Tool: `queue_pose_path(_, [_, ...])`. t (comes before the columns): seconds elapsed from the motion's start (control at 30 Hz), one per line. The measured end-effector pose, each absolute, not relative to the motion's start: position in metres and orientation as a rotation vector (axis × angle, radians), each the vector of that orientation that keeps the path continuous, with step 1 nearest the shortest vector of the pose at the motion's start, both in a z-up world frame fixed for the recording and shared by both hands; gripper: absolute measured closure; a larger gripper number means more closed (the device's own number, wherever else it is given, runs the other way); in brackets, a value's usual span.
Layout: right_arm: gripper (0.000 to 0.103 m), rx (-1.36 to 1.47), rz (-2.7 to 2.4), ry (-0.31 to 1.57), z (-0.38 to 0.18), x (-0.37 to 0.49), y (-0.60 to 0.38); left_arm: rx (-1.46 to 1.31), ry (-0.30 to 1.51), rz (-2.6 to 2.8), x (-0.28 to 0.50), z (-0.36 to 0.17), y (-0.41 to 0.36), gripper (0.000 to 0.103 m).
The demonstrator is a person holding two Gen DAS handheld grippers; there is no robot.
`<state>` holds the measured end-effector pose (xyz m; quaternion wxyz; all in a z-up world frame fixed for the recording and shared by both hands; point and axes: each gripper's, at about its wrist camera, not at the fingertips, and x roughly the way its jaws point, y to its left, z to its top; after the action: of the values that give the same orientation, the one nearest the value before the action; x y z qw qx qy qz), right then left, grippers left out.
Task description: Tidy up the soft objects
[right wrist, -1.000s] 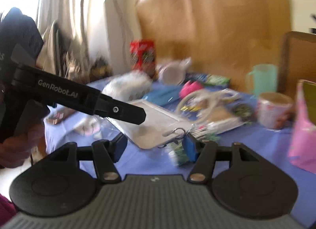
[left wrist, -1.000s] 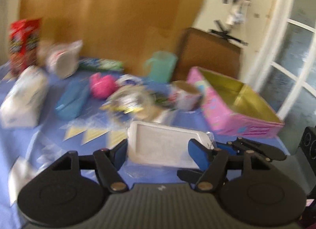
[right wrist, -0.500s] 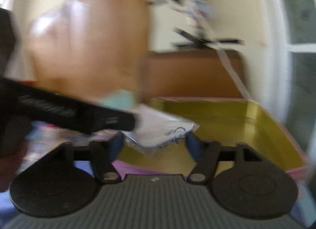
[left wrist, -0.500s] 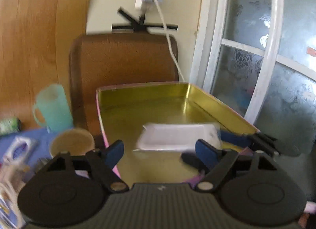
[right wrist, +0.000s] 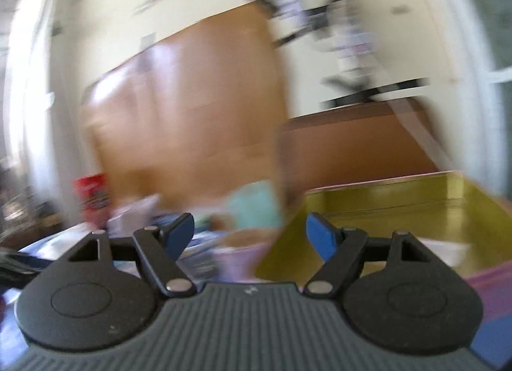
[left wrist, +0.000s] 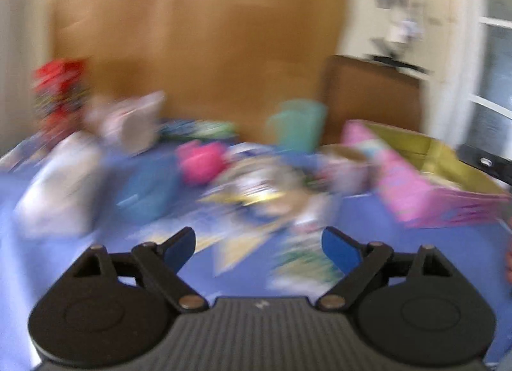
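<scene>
Both views are motion-blurred. My left gripper (left wrist: pixel 258 247) is open and empty above the blue tablecloth (left wrist: pixel 64 252), facing a heap of soft packets (left wrist: pixel 262 191), a pink pouch (left wrist: pixel 201 159) and a teal pouch (left wrist: pixel 148 191). The pink box with a gold inside (left wrist: pixel 416 191) stands at the right. My right gripper (right wrist: pixel 249 236) is open and empty at the near edge of that box (right wrist: pixel 400 204). A white packet (right wrist: pixel 448 251) lies inside the box at the lower right.
A teal cup (left wrist: pixel 296 124), a red carton (left wrist: pixel 59 95) and white bags (left wrist: pixel 60 188) stand on the table. A wooden board (left wrist: pixel 198 44) leans behind, with a brown chair back (left wrist: pixel 368 99) and a glass door at the right.
The white packet held between both grippers over the box has been let go and lies in the box. My left gripper has swung back left to the table; both are empty.
</scene>
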<state>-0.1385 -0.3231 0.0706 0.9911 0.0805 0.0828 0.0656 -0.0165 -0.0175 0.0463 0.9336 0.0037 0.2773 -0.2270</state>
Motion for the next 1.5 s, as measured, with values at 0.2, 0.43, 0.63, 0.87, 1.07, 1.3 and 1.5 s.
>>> queue_pose_path(0.2, [0.03,0.176,0.166,0.364,0.051,-0.074,-0.271,-0.101,0.567,-0.384,0.002,0.032,0.033,0.01])
queue_pose_path(0.43, [0.029,0.204,0.193,0.519,0.036,-0.005,-0.244,-0.093,0.572,-0.42,0.019,0.009,0.03,0.008])
queue_pose_path(0.63, [0.068,0.138,0.31,0.584,0.033,0.014,-0.191,-0.178,0.561,-0.45,0.018,0.007,0.046,0.007])
queue_pose_path(0.87, [0.088,0.298,0.375,0.698,0.029,0.005,-0.174,-0.354,0.558,-0.472,0.019,0.003,0.073,0.013])
queue_pose_path(1.07, [0.056,0.144,0.476,0.725,0.028,-0.045,-0.138,-0.35,0.564,-0.452,0.003,0.012,0.088,0.029])
queue_pose_path(1.3, [0.04,-0.015,0.515,0.602,0.031,-0.092,-0.121,-0.123,0.593,-0.403,0.005,0.027,0.067,0.043])
queue_pose_path(1.5, [0.028,-0.17,0.477,0.611,0.02,-0.093,-0.101,-0.028,0.713,-0.457,0.026,0.01,0.047,0.062])
